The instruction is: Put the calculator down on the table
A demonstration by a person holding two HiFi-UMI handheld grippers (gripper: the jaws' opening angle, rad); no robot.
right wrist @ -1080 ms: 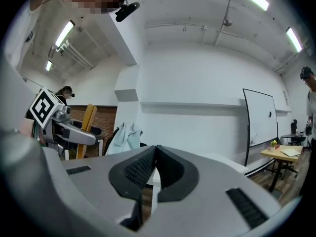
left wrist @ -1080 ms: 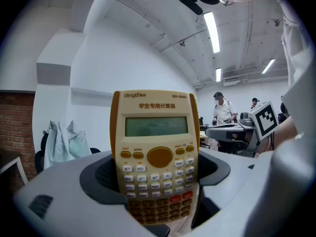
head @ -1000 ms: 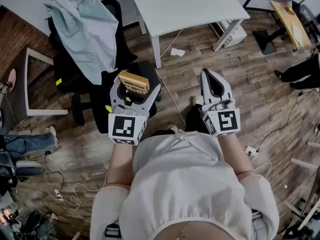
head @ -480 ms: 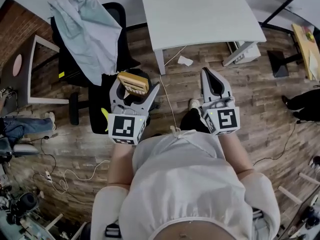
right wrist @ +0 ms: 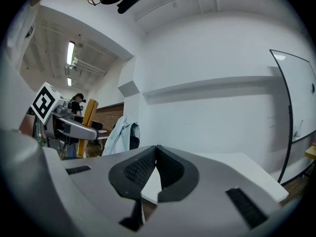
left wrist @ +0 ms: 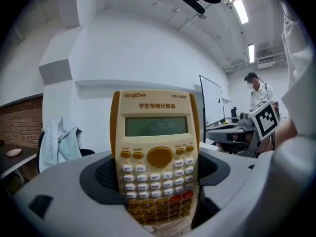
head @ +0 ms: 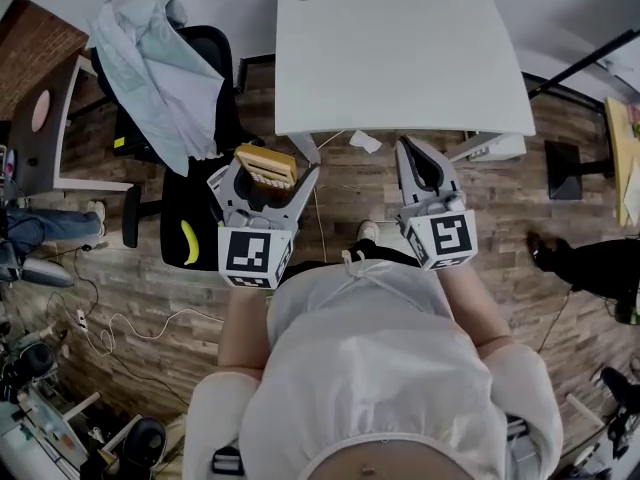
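My left gripper [head: 264, 173] is shut on a yellow and cream calculator [head: 265, 165], held upright above the floor just short of the white table's [head: 400, 58] near left corner. In the left gripper view the calculator [left wrist: 156, 157] stands between the jaws with its keypad and screen facing the camera. My right gripper [head: 418, 158] is shut with nothing in it, its tips at the table's near edge. In the right gripper view the closed pads [right wrist: 148, 169] meet, the white tabletop [right wrist: 237, 167] lies just beyond, and the calculator [right wrist: 89, 113] shows at the left.
A black office chair [head: 170, 128] draped with a pale cloth [head: 150, 63] stands left of the table. A yellow banana-like object [head: 189, 241] lies on a dark mat beside it. Cables run over the wooden floor. Another person's legs [head: 590, 263] show at right.
The view has moved forward toward the white table; it now sits right in front of both grippers. The left gripper still holds the calculator; the right stays shut.
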